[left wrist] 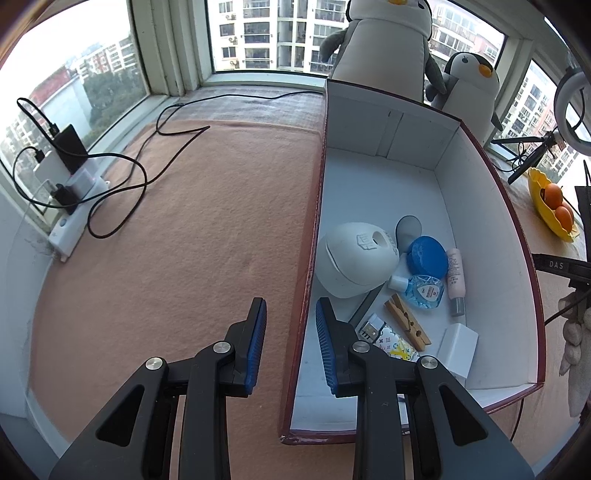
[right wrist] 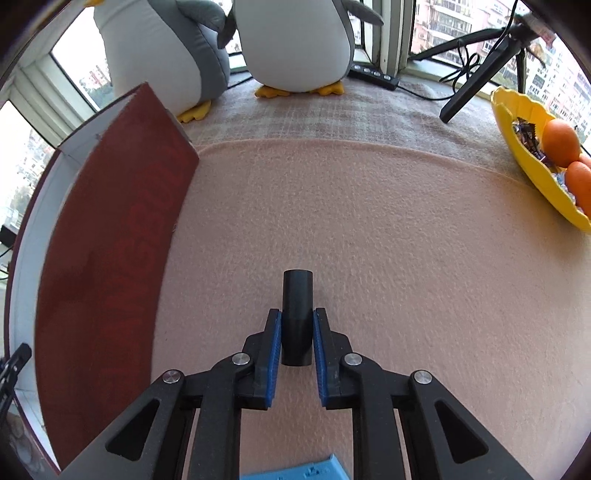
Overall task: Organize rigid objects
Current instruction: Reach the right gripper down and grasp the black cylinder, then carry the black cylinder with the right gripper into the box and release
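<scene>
We are in a home, on a high floor, at a bay window (left wrist: 258, 35) looking out on apartment blocks. A pinkish blanket (left wrist: 184, 229) covers the sill, with plush penguins (right wrist: 295, 44), a yellow fruit dish (right wrist: 524, 147) holding oranges, chargers on a power strip (left wrist: 70, 221), and a ring light (left wrist: 572, 99).

Pink blanket (right wrist: 369, 229) under red box (right wrist: 110, 258)
</scene>
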Demonstrator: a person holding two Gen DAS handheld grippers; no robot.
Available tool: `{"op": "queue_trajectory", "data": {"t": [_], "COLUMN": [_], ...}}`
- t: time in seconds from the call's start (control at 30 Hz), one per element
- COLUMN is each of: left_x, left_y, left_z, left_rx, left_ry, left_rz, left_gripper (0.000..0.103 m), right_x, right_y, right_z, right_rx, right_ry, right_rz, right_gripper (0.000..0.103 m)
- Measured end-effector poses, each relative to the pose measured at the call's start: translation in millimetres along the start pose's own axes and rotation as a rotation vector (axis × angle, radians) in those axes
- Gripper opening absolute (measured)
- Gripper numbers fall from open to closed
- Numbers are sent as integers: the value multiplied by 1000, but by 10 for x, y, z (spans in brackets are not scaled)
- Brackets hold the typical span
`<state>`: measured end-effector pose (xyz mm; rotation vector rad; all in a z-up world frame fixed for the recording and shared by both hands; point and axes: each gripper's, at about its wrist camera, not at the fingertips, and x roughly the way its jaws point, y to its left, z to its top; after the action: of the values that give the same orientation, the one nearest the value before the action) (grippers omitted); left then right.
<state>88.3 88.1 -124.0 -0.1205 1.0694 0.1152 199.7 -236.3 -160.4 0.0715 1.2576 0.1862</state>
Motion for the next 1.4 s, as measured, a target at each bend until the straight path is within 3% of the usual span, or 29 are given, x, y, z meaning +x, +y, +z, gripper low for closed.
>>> {"op": "queue_trajectory", "data": {"t": [0.4, 0.47, 0.7, 1.4], "left_x": [-5, -2, 6, 58], "left_y": [-31, -35, -16, 1], "left_z": [-1, -2, 4, 16], "left_rx": [20, 22, 24, 40], "left_ry": [-12, -13, -20, -27], "left_rz": [-13, -15, -18, -30], "left_gripper": [26, 17, 10, 5], "right_x": [-749, -853, -1131, -1080], "right_y": [415, 535, 965, 1771], "right_z": [-202, -223, -281, -507], "right_rx": [-60, -89, -185, -365], "right_ry": [-129, -149, -196, -176], "right_rz": [94, 101, 133, 144], "right_gripper": [15, 15, 15, 15]}}
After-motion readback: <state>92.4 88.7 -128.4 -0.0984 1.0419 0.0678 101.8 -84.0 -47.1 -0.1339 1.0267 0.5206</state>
